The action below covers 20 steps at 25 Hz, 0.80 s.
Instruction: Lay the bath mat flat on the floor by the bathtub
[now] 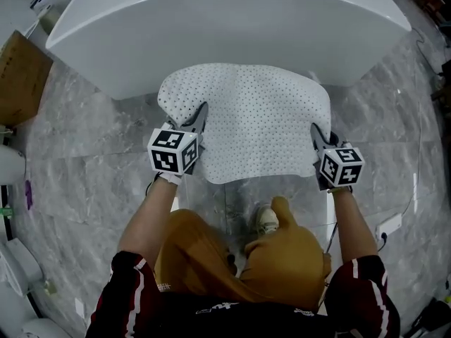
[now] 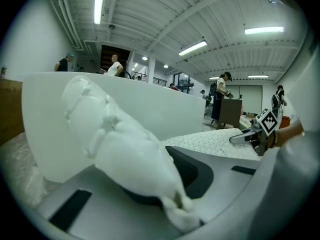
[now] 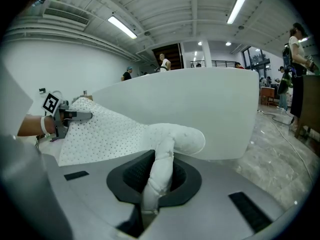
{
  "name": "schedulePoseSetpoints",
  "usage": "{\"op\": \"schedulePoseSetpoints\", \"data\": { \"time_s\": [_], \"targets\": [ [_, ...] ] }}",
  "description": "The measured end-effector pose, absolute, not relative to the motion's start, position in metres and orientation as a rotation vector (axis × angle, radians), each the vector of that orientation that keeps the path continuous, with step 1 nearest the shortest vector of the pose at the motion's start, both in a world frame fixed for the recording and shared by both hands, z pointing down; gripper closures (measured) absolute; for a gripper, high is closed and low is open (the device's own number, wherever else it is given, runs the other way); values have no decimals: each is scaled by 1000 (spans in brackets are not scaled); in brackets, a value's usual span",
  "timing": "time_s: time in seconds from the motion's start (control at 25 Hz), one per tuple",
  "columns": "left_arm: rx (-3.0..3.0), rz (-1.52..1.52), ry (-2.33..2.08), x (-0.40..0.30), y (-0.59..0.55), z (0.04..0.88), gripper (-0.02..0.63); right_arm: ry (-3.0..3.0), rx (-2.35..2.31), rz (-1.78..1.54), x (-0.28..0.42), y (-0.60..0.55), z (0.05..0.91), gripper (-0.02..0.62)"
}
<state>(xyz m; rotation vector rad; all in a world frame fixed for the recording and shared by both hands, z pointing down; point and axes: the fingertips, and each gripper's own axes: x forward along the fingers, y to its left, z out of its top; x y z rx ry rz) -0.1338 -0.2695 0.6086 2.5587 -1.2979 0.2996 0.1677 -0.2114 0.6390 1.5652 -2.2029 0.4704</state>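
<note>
Head view: bath mat (image 1: 246, 118) near bathtub (image 1: 225, 27)

The grey marble floor (image 1: 91, 153) carries a white tub (image 1: 232, 27) at the top and a cardboard box (image 1: 21, 76) at upper left.

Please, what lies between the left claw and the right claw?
The white dotted bath mat spans the whole stretch, held by the left claw and right claw at its sides; the head view shows it.
</note>
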Motion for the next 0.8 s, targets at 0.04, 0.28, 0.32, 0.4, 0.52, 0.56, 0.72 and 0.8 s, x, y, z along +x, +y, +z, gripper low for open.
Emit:
{"op": "schedulePoseSetpoints", "data": {
  "time_s": [0.04, 0.28, 0.32, 0.4, 0.52, 0.56, 0.72, 0.8],
  "targets": [
    [2571, 318, -1303, -131, -272, 614, 571, -2202, 1562, 472, 170, -214, 645, 552],
    [2573, 375, -1325, -123, -285, 645, 571, -2211, 1525, 499, 181, -232, 678, 552],
    [2564, 379, -1332, -122, -288, 650, 571, -2211, 1516, 497, 182, -235, 683, 552],
    [2547, 390, -1344, -121, -292, 661, 571, -2210, 1503, 490, 185, -240, 692, 552],
    [2520, 413, -1351, -120, -298, 678, 571, -2206, 1491, 495, 188, -248, 709, 552],
    [2511, 422, -1351, -120, -300, 683, 571, -2202, 1482, 492, 189, -251, 714, 552],
    [2483, 453, -1350, -116, -310, 701, 571, -2188, 1432, 455, 193, -264, 732, 552],
    [2466, 467, -1349, -115, -312, 710, 571, -2176, 1415, 443, 195, -268, 741, 552]
  ]
}}
